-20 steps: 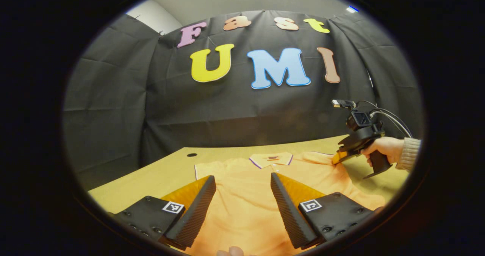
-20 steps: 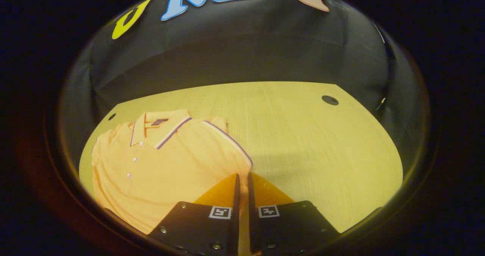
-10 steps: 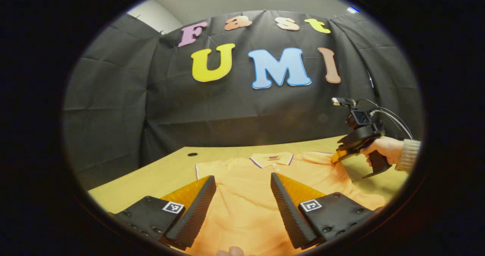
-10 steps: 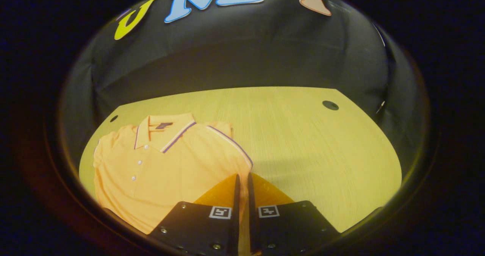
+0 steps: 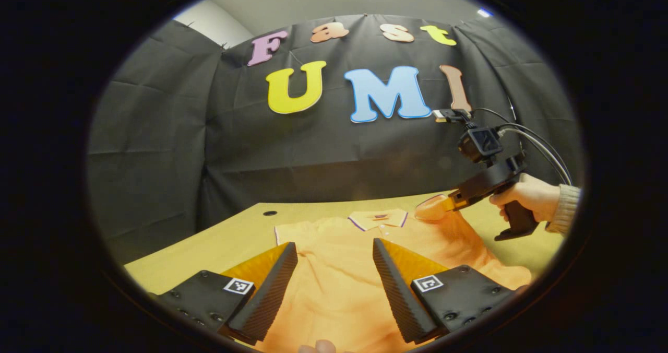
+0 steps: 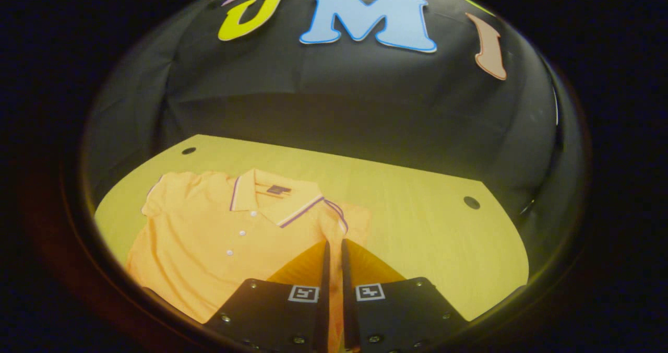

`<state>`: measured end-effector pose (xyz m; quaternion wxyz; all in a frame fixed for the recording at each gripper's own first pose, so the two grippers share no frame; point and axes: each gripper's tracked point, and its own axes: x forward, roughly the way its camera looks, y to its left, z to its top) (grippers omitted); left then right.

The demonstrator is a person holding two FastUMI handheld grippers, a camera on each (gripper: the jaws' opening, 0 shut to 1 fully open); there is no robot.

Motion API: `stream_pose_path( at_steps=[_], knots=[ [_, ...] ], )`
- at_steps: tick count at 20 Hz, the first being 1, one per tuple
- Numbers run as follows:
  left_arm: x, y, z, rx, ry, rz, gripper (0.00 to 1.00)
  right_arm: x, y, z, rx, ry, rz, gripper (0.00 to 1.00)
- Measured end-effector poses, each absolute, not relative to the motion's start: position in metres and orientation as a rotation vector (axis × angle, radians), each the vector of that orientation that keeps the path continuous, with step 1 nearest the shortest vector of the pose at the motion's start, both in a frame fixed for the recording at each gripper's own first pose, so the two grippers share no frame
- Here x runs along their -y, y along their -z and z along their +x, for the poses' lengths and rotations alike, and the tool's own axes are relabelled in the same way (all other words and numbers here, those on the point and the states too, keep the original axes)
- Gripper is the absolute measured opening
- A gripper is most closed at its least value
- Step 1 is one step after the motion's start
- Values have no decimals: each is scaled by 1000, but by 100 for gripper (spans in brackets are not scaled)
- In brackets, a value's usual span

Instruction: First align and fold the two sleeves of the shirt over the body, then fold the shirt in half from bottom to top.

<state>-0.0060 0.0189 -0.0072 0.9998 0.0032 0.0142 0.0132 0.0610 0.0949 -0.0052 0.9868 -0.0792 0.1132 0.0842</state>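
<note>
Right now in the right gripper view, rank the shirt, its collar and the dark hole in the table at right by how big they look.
1. shirt, by far the largest.
2. collar, a small band at the shirt's top.
3. hole, smallest; it sits farther along the table, so distance may shrink it a little.

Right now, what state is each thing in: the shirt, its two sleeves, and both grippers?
shirt: flat on the table, face up, not yet folded in half.
right sleeve: pinched and lifted off the table.
left sleeve: lying flat, unfolded.
right gripper: shut on the right sleeve.
left gripper: open, above the shirt.
</note>
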Motion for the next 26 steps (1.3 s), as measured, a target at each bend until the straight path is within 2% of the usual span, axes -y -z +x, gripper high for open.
stream_pose_path(
  at_steps=[7, 16, 21, 22, 23, 26],
  knots=[
    [-34, 8, -11, -29, -57, 24, 94, -156, 38, 46, -293, -283, -242, 12],
    [-59, 13, -5, -40, -103, 27, 94, -168, 75, 44, -361, -304, -276, 11],
    [-74, 19, 2, -52, -129, 25, 94, -167, 74, 43, -326, -295, -293, 11],
    [-78, 19, 4, -50, -137, 29, 93, -168, 74, 41, -323, -297, -302, 18],
    [-80, 18, 6, -49, -142, 37, 93, -165, 72, 41, -318, -285, -311, 18],
    [-86, 15, 13, -44, -155, 52, 93, -161, 70, 41, -309, -270, -316, 31]
  ],
)
